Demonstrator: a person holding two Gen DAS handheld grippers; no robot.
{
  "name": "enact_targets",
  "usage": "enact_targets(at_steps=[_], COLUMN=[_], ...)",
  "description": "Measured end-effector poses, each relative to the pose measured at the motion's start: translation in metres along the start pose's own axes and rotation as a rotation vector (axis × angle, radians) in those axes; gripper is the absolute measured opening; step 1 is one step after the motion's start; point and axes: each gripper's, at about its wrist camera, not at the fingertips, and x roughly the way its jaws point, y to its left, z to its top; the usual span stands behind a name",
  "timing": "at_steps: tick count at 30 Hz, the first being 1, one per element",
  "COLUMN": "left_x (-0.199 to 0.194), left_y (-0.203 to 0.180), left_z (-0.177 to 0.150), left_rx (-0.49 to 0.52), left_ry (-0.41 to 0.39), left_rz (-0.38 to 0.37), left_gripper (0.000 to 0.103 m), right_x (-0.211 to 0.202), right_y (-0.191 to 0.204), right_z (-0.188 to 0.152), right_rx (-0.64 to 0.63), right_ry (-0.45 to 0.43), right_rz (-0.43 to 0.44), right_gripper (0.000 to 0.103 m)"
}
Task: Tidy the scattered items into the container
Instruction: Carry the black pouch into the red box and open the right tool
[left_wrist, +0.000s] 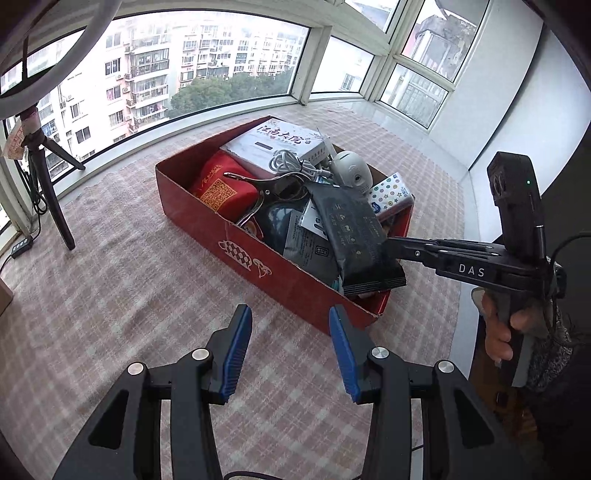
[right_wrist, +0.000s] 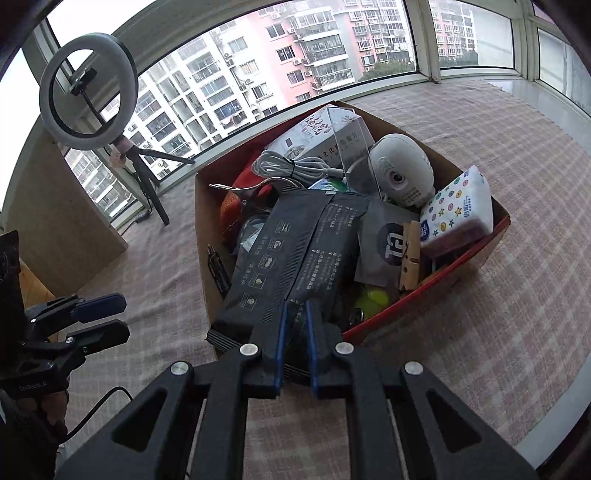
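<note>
A red cardboard box (left_wrist: 258, 258) stands on the checked cloth, full of items; it also shows in the right wrist view (right_wrist: 424, 306). My right gripper (right_wrist: 295, 314) is shut on a black wet-wipes pack (right_wrist: 288, 251), which rests on top of the box's contents over its near edge. In the left wrist view the same pack (left_wrist: 358, 240) is held by the right gripper (left_wrist: 391, 245) reaching in from the right. My left gripper (left_wrist: 290, 325) is open and empty, a little in front of the box.
In the box lie a white round camera (right_wrist: 402, 173), a tissue pack (right_wrist: 461, 210), a white cable (right_wrist: 288, 166), a white carton (left_wrist: 273, 142), a red pouch (left_wrist: 221, 184) and metal tongs (left_wrist: 266, 188). A ring light on a tripod (right_wrist: 88, 92) stands at the left by the window.
</note>
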Motion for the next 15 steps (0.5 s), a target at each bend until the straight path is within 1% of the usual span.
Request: enact_targets(at_steps=[4, 6, 8, 12, 15], left_x=[-0.003, -0.005, -0.008, -0.016, -0.016], left_y=[-0.002, -0.002, -0.002, -0.001, -0.001], left_z=[0.001, 0.001, 0.000, -0.002, -0.003], left_rx=[0.001, -0.002, 0.003, 0.005, 0.002], left_ry=[-0.009, -0.011, -0.014, -0.025, -0.026], left_rz=[0.000, -0.001, 0.007, 0.020, 0.032], left_gripper=[0.041, 0.041, 0.040, 0.041, 0.041], right_x=[0.015, 0.029, 0.039, 0.033, 0.022], right_y=[0.004, 0.005, 0.006, 0.012, 0.018], right_z=[0.006, 0.005, 0.003, 0.001, 0.001], right_rx=[0.002, 0.009, 0.019, 0.015, -0.007], right_ry=[0.035, 0.065, 0.077, 0.043, 0.014], right_rz=[0.038, 0.034, 0.025, 0.037, 0.019], right_gripper=[0.010, 0.010, 0.010, 0.010, 0.010])
